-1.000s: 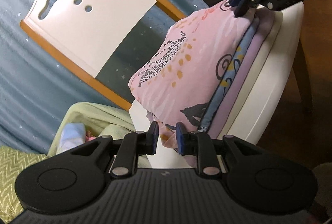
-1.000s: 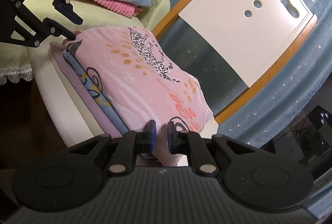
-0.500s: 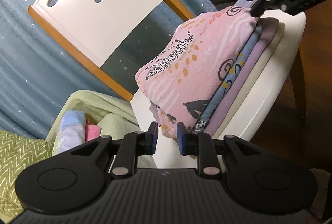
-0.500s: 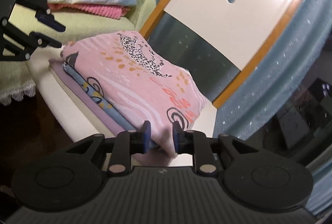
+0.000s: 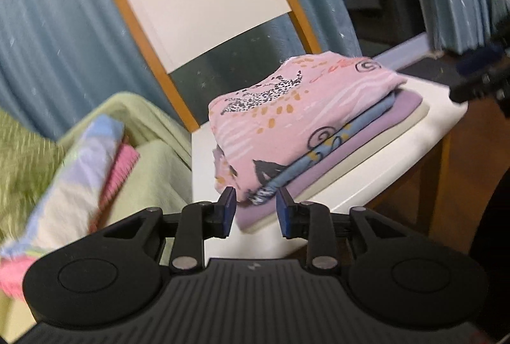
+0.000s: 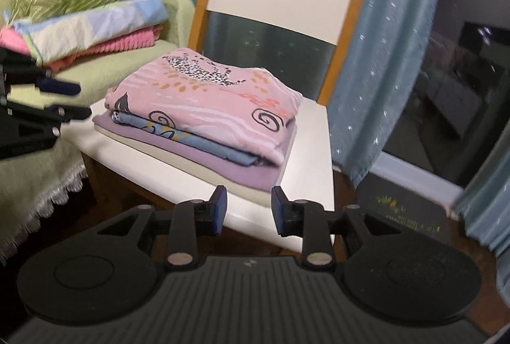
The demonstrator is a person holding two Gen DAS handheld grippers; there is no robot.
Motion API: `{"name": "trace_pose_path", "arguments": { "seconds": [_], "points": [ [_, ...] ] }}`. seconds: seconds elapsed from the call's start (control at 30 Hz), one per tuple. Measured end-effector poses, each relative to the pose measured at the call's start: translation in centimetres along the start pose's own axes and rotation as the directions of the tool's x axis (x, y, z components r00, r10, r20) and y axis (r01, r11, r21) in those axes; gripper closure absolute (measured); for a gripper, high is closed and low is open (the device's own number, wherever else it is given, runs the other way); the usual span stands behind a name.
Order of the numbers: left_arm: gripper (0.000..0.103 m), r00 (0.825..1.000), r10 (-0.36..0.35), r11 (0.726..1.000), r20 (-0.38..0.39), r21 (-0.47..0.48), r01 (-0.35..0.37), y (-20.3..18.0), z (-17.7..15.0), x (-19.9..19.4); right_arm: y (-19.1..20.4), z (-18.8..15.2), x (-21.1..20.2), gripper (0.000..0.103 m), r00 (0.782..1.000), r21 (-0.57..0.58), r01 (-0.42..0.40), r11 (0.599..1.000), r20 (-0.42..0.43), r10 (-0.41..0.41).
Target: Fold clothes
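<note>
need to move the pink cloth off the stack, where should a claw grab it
Take the pink cloth by its rounded folded edge at the front right corner, coming in level from the front of the chair. That corner bulges clear of the blue cloth below, so pads can close on pink alone.

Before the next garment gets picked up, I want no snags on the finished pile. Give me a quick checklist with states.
1. Left gripper open, nothing between its jaws: ok.
2. Right gripper open, clear of the fabric: ok.
3. Pink patterned garment folded on top of the stack: ok.
4. Stack wholly on the white chair seat: ok.
5. Lilac bottom layer lying flat: ok.
6. Next garment to fold: cannot tell.
</note>
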State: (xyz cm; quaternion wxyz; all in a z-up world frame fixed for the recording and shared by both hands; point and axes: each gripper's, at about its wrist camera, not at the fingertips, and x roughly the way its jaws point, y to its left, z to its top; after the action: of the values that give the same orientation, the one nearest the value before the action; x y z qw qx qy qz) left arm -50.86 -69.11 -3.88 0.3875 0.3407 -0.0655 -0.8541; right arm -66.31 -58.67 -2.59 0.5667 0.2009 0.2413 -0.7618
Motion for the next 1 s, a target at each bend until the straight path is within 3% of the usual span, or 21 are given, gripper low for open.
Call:
{"name": "trace_pose_path", "arguments": {
  "seconds": [0.07,0.4,0.6,0.7,1.0],
  "points": [
    [0.054,1.000,-0.023,0.998,0.002,-0.054,0.023,-0.3,-0.2,-0.3,-0.1,-0.4,-0.5,0.078,1.000,0.031,0.002,1.000,0.002,-0.002],
    [0.053,0.993,-0.118,0.964,-0.001,-0.241,0.114,-0.7,-1.1,-1.4,0.2,-1.9,-1.6,0.078,1.000,0.114,-0.004,0.993,-0.004,0.005],
    [0.053,0.995,-0.102,0.957,-0.007,-0.274,0.096,-0.7,-1.1,-1.4,0.7,-2.1,-1.8,0.078,1.000,0.126,-0.013,0.992,-0.003,0.013],
    [0.045,0.995,-0.099,0.952,-0.005,-0.291,0.093,-0.6,-1.1,-1.5,1.1,-2.2,-1.8,0.078,1.000,0.128,-0.018,0.992,-0.004,0.019],
    [0.046,0.993,-0.118,0.926,-0.002,-0.362,0.110,-0.1,-1.4,-1.5,2.0,-2.0,-1.9,0.078,1.000,0.129,-0.020,0.991,0.003,0.020]
  ]
}}
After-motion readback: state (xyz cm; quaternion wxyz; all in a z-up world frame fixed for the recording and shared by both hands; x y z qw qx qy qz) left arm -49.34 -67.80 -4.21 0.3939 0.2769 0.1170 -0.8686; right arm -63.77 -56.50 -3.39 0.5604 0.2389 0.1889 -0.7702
